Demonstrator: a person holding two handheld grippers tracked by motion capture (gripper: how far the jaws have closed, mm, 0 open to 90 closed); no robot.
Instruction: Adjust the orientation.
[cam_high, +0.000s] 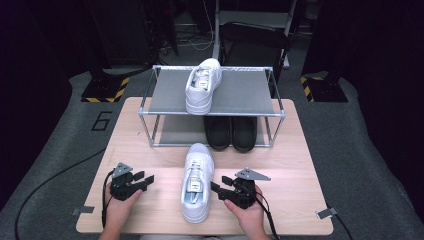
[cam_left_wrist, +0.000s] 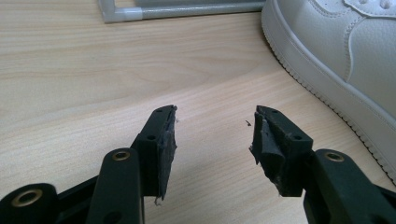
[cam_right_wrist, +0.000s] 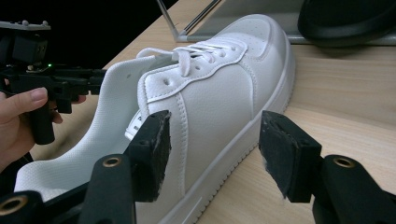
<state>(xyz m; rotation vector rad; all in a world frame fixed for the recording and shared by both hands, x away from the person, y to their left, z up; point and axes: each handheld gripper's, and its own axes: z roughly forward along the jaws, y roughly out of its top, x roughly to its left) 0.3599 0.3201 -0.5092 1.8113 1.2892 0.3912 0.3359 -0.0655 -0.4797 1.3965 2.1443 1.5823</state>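
A white sneaker (cam_high: 196, 182) lies in the middle of the wooden table (cam_high: 280, 165), toe toward the rack. My right gripper (cam_high: 218, 184) is open just right of it. In the right gripper view its jaws (cam_right_wrist: 215, 135) stand either side of the sneaker's (cam_right_wrist: 210, 79) sidewall near the heel, apart from it. My left gripper (cam_high: 146, 181) is open to the sneaker's left with a gap between. In the left gripper view there is bare table between its jaws (cam_left_wrist: 212, 126), and the sneaker (cam_left_wrist: 336, 51) is at the right.
A metal shoe rack (cam_high: 250, 92) stands at the back of the table. A second white sneaker (cam_high: 202, 85) is on its top shelf and a pair of black shoes (cam_high: 231, 132) on its lower shelf. Bare table lies to both sides.
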